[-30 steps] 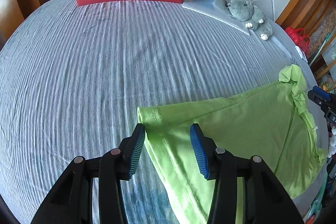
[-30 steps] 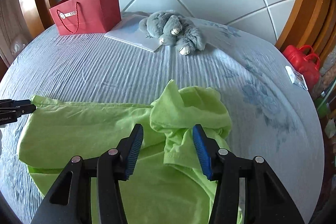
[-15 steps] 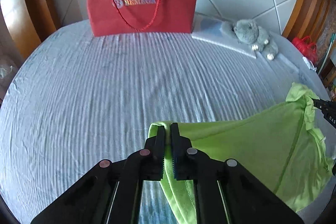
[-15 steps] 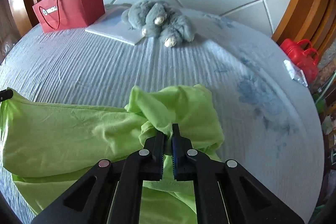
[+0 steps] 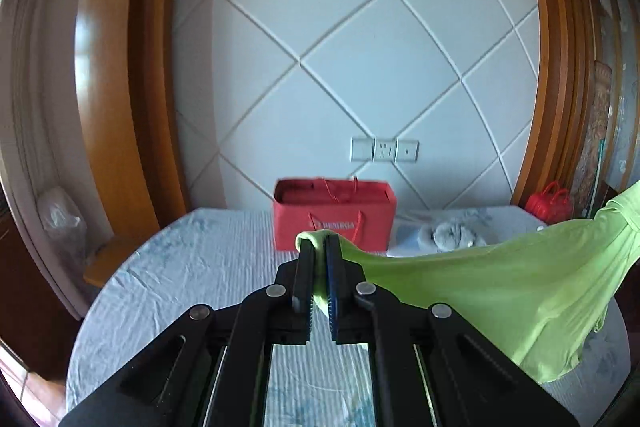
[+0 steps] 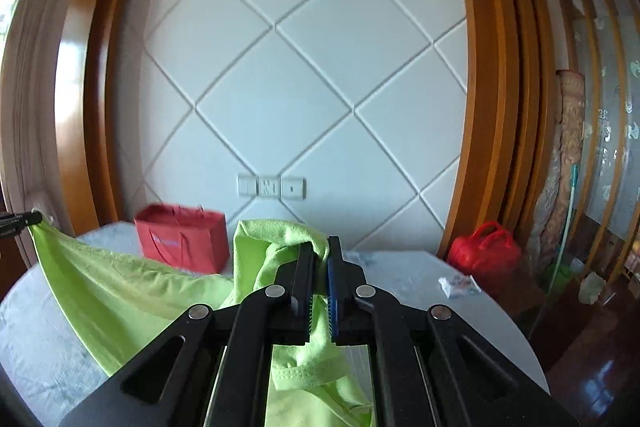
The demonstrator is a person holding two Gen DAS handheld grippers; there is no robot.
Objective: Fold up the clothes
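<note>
A lime green shirt (image 5: 500,291) hangs in the air above the bed, stretched between my two grippers. My left gripper (image 5: 319,247) is shut on one corner of it, and the cloth sweeps off to the right. My right gripper (image 6: 319,251) is shut on a bunched part of the same green shirt (image 6: 120,287), which runs left to the left gripper's tip (image 6: 24,219) and droops below my fingers. Both grippers are raised well above the blue striped bedsheet (image 5: 192,267).
A red paper bag (image 5: 334,213) stands at the head of the bed below the wall sockets (image 5: 384,150). A grey plush toy (image 5: 452,233) lies to its right. A red plastic jug (image 6: 486,253) stands beside the bed on the right.
Both grippers closed on the shirt while it lay on the bed, then lifted it high. The views now tilt up to the quilted wall panel, and the shirt hangs stretched between them.
</note>
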